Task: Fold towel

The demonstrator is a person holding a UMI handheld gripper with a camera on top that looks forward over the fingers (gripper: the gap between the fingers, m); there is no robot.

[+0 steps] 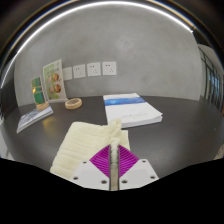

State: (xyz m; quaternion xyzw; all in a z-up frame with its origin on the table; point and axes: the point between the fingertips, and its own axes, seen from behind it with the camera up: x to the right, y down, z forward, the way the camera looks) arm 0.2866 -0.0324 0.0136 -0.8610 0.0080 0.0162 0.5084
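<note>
A cream, ribbed towel (85, 143) lies on the dark table, stretching from the fingers out ahead and to the left. My gripper (116, 160) is shut on the towel's near edge, which is pinched between the two magenta pads (103, 158). A fold of the towel (113, 133) rises just ahead of the fingertips.
A stack of white and blue books (133, 108) lies beyond the fingers to the right. A tape roll (73, 103), a green bottle (38, 94) and an upright card (52, 78) stand at the back left, with a flat book (33, 119) nearby. A grey wall with sockets (93, 69) is behind.
</note>
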